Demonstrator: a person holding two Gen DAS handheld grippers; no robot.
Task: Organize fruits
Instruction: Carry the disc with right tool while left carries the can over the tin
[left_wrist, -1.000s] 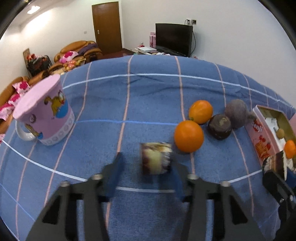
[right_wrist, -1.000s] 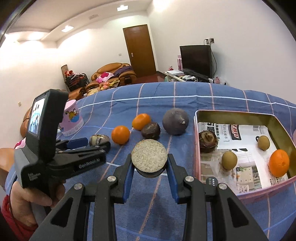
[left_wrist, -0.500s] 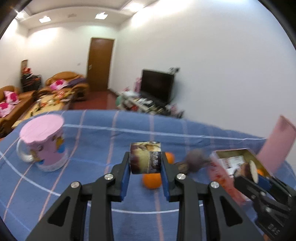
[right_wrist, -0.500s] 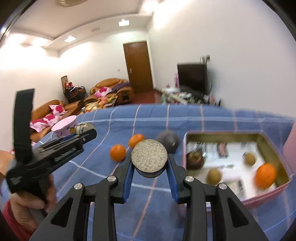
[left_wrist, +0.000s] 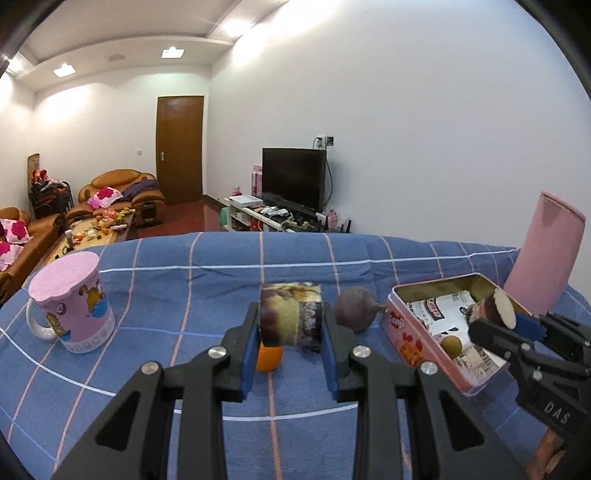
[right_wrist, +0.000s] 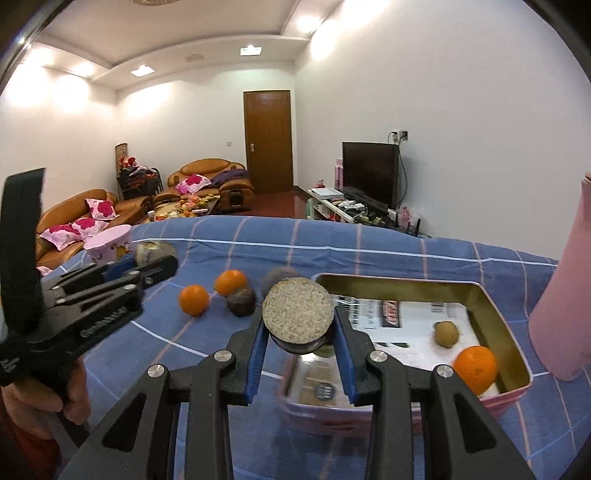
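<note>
The tin (right_wrist: 498, 306) already holds an orange (right_wrist: 474, 367) and a small brown fruit (right_wrist: 446, 333), each gripper carries a cut fruit piece near it, left gripper (left_wrist: 291, 332) and right gripper (right_wrist: 298, 334) both clamped, while two oranges (right_wrist: 194, 300) and two dark fruits (right_wrist: 241, 301) wait on the cloth (right_wrist: 369, 258).

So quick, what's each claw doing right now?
Left claw: closed on a brown cut fruit piece.
Right claw: closed on a round halved fruit, above the pink tin.

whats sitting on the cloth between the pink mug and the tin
In the right wrist view, between the pink mug and the tin lie two oranges, a small dark fruit and a larger dark round fruit.
</note>
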